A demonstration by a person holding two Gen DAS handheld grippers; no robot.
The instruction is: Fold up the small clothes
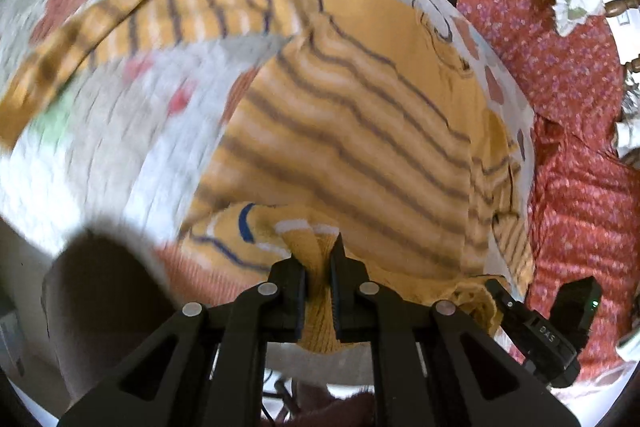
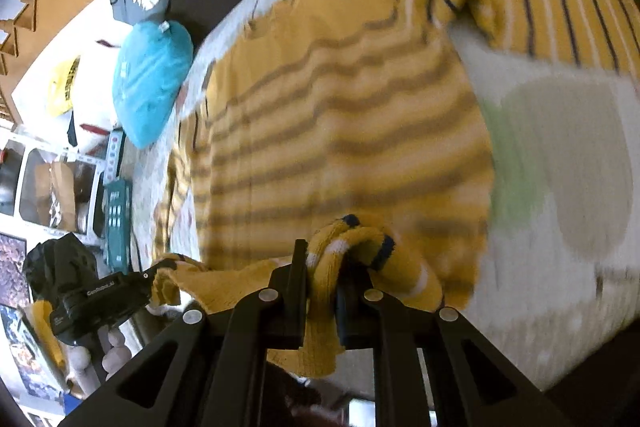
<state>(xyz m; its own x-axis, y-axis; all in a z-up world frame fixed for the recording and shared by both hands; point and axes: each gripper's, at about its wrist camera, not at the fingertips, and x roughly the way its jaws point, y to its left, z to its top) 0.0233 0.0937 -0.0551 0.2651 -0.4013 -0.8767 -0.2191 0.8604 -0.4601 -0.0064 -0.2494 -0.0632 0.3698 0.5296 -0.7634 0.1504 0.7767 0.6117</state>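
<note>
My left gripper point(image 1: 318, 259) and right gripper point(image 2: 322, 267) each clench a bottom corner of the yellow striped sweater point(image 1: 360, 131), so the hem lifts evenly for a fold. It lies on the patterned bedspread point(image 1: 100, 155), probably chest-down.

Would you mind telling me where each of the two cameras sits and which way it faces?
Left wrist: on the left claw, looking steeply down at the striped yellow sweater on the patterned quilt; its own black fingers pinch the hem, and the right claw shows at lower right.
Right wrist: on the right claw, angled down over the same sweater; the left claw shows at lower left.
Shared: sweater, quilt, each other's claw.
</note>
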